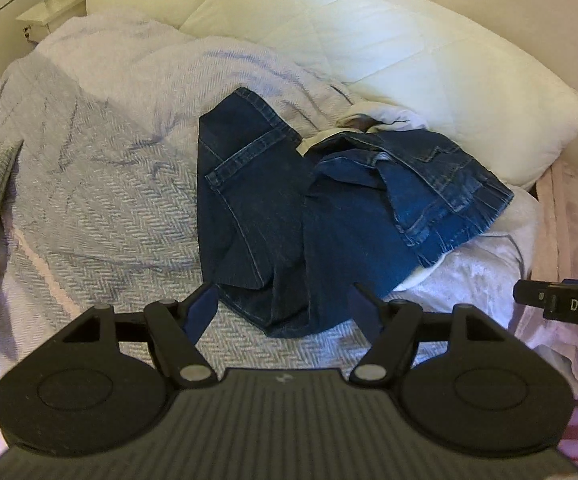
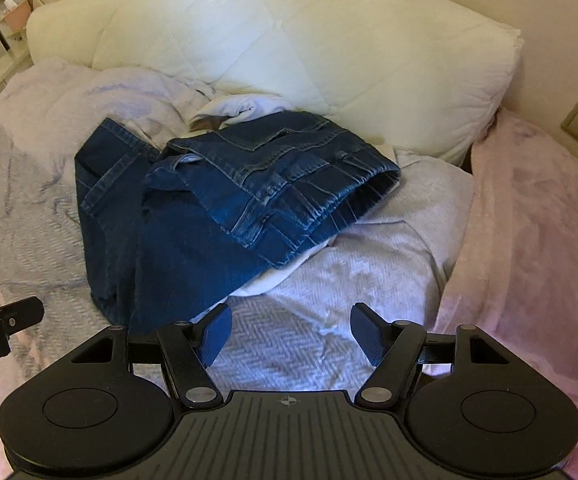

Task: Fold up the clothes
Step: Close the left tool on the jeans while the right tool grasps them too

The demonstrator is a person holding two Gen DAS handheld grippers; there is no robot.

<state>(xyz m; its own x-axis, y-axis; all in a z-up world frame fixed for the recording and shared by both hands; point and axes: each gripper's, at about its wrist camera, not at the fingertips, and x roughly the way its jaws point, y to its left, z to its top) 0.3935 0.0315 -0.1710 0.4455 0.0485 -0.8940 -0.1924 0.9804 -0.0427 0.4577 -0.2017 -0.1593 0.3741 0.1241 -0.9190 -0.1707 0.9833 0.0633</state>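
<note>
Both tools, left [image 1: 285, 308] and right [image 2: 291, 334], spread wide, holding nothing, near jeans' [image 1: 289, 216] front edge.

Left wrist view: mounted behind the left gripper [image 1: 285, 312], low over the bed, facing its far end; crumpled dark blue denim jeans [image 1: 289, 216] near, centred. Right wrist view: behind the right gripper [image 2: 289, 334], same heading, set further right. Shared: jeans [image 2: 193, 216], pale herringbone blanket [image 1: 101, 208] [image 2: 329, 280], large cream quilted pillow [image 1: 369, 40] [image 2: 309, 48]; each sees the other gripper at its frame edge.
</note>
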